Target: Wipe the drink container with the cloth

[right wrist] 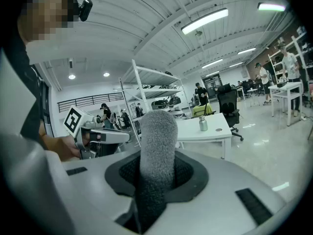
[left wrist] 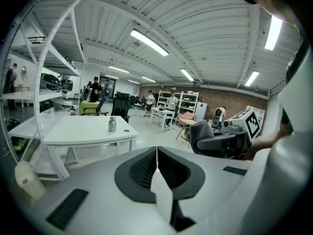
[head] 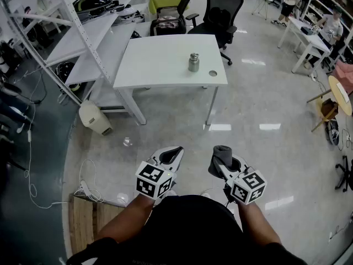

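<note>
Your right gripper [right wrist: 157, 171] is clamped on the grey cloth [right wrist: 157, 131], which stands up out of the jaws. Your left gripper [left wrist: 156, 154] is closed, with nothing in it. You hold both near your body, above the floor.

The bottle [head: 193, 63] stands upright on the white table [head: 149, 65], its long axis vertical. It is straight ahead and well apart from both grippers. It lies about between their two lines, so neither hand is clearly nearer. I judge that you must first walk forward.

A small round disc [head: 213, 73] lies just beside the bottle, near the table's front edge. I see nothing standing between you and the table. A shelf rack [head: 83, 32] is at the left, and office chairs [head: 223, 12] are behind the table.
</note>
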Available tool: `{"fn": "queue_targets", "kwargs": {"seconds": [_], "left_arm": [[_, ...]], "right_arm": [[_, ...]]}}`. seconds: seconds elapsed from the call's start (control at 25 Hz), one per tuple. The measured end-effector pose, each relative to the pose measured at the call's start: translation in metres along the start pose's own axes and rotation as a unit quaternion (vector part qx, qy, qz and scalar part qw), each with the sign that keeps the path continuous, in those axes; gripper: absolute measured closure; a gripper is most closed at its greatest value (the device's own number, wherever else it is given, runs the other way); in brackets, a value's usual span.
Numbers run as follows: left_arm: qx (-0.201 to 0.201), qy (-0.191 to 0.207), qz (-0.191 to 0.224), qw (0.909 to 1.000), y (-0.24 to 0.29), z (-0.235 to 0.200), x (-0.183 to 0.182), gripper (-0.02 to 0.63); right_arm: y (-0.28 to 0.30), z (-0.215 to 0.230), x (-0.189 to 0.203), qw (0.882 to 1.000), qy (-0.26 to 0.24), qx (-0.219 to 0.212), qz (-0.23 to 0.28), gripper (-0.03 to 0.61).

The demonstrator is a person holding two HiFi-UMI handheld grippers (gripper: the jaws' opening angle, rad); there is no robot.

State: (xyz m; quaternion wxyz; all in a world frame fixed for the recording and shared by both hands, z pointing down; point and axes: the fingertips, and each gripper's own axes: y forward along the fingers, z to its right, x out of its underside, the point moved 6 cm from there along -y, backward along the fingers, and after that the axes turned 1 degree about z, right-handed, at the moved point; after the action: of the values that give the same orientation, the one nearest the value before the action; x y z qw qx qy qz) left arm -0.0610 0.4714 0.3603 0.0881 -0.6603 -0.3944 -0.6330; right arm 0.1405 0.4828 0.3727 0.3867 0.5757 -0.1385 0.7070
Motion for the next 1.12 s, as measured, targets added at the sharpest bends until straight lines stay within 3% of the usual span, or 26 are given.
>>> {"fn": "queue_targets", "kwargs": {"seconds": [0.68,1.12], "left_arm": [[0.0,-0.002,0.004,1.0,-0.004,0.002,0.003,0.595],[0.019,-0.003,-0.004,0.9998,-0.017,-0.023,0.014,0.595]], "right_arm": [[-0.001,-0.003,0.006,1.0,0.017,0.009,-0.016,0.468],[0.018,-0.024,0.012,0.999,0.03,0.023,-0.018,0.468]]}}
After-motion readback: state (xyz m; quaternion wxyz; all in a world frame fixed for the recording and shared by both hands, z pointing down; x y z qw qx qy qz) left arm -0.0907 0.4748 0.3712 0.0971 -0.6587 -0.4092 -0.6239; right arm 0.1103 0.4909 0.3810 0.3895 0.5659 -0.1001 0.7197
